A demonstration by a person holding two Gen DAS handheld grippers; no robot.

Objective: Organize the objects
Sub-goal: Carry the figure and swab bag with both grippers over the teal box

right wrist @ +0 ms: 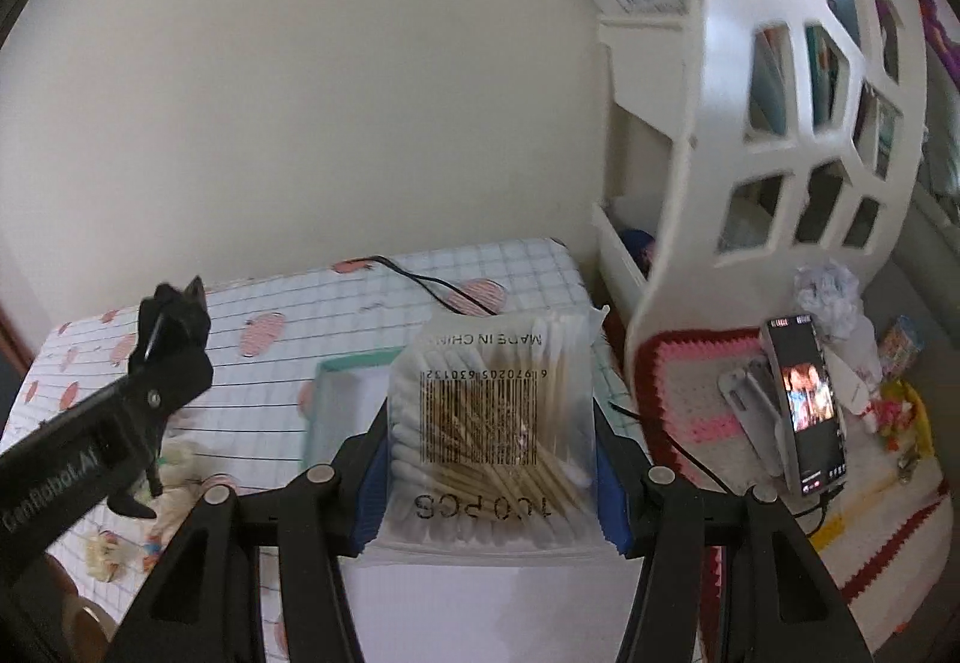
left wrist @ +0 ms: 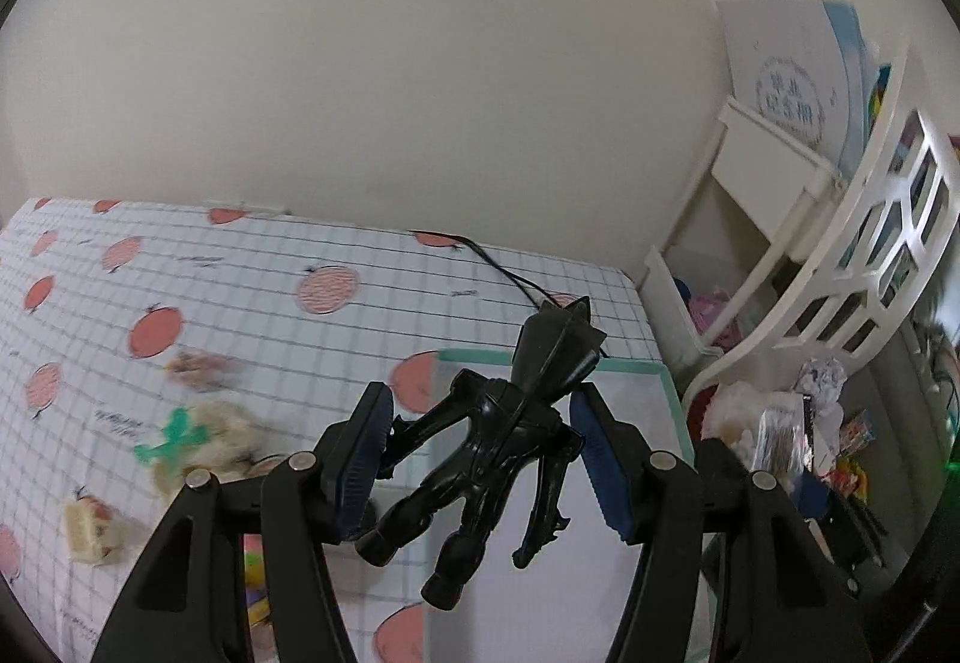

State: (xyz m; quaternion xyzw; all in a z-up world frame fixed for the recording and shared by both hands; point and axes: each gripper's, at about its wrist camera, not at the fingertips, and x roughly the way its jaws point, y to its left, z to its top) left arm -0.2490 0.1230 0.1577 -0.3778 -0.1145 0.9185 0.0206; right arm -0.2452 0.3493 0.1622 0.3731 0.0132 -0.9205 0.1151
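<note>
My left gripper (left wrist: 483, 405) is shut on a black toy figure (left wrist: 516, 423) with a pointed head, gripping it by the arms and torso in the air above a white box with a teal rim (left wrist: 630, 366). The right wrist view shows that left gripper (right wrist: 162, 363) at the left, the figure's head (right wrist: 177, 312) sticking out past its tip. My right gripper (right wrist: 489, 417) is shut on a clear bag of cotton swabs (right wrist: 492, 399) with a barcode label, held over the same teal-rimmed box (right wrist: 336, 366).
A checked cloth with peach prints (left wrist: 240, 291) covers the table. Small toys lie at the left, among them a green figure (left wrist: 171, 438) and fluffy pieces. A black cable (left wrist: 510, 273) crosses the back. To the right stand a white shelf rack (right wrist: 780, 123) and a phone on a stand (right wrist: 807, 399).
</note>
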